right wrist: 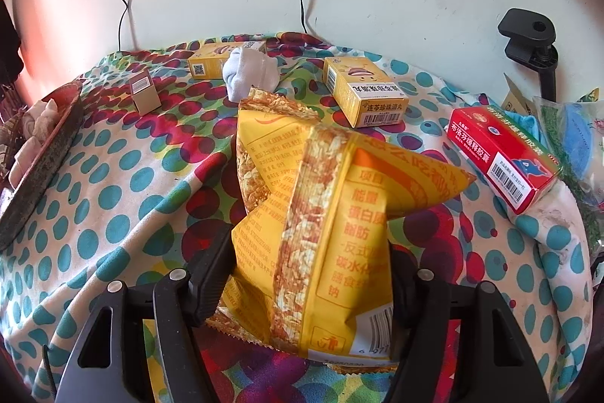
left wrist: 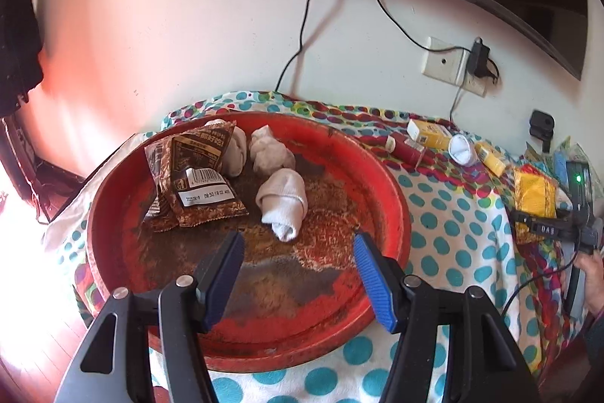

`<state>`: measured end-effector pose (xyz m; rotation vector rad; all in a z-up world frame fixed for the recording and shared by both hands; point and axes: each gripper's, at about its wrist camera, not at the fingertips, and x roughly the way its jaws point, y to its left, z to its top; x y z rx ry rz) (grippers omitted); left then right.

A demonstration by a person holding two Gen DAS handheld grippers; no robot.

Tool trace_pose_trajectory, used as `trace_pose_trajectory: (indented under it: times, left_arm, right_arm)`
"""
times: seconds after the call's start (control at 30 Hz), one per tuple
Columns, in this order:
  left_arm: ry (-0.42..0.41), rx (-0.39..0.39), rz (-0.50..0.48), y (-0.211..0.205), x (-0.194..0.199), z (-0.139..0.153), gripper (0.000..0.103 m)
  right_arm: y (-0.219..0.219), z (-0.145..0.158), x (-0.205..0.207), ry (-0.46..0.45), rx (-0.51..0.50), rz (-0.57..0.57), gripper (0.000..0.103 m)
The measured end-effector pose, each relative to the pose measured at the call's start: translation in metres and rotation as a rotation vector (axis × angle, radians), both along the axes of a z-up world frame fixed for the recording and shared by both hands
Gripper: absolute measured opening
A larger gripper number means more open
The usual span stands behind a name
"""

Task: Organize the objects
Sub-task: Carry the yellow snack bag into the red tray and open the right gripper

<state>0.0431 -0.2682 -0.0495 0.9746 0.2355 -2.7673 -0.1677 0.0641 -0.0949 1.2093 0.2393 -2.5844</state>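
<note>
The right gripper clamps the crinkly yellow foil snack packet; slack foil could slip free. The left gripper gapes empty over the round red tray.

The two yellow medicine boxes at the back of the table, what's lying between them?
A rolled white sock lies between the yellow boxes, overlapping the left one; this shows in the right wrist view.
</note>
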Motion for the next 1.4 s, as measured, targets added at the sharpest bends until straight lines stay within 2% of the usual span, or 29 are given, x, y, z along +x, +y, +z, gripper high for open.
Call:
trace_pose_trajectory:
  times: [0.1,0.27,0.47,0.77,1.0,1.17,1.4]
  left_arm:
    - [0.013,-0.033,0.033,-0.008,0.001,0.001,0.062]
    - [0.028,0.08,0.069,-0.029,0.005,-0.001,0.062]
    - [0.034,0.069,0.104,-0.036,0.007,0.0,0.062]
    - [0.021,0.056,0.087,-0.029,0.004,-0.004,0.062]
    - [0.008,0.062,0.091,-0.029,0.002,-0.006,0.062]
    - [0.015,0.083,0.101,-0.033,0.003,-0.006,0.062]
    - [0.01,0.093,0.119,-0.037,0.003,-0.008,0.062]
  right_arm:
    - [-0.001,0.0,0.001,0.0,0.011,-0.011,0.066]
    - [-0.006,0.002,0.0,0.01,0.025,-0.005,0.066]
    - [-0.018,0.014,0.003,0.029,0.016,-0.001,0.066]
    - [-0.048,0.046,0.013,0.07,-0.005,0.062,0.066]
    - [-0.1,0.071,0.024,0.071,-0.04,0.188,0.066]
    - [-0.137,0.062,0.032,0.012,-0.078,0.261,0.066]
    - [-0.189,0.059,0.049,-0.003,-0.077,0.372,0.066]
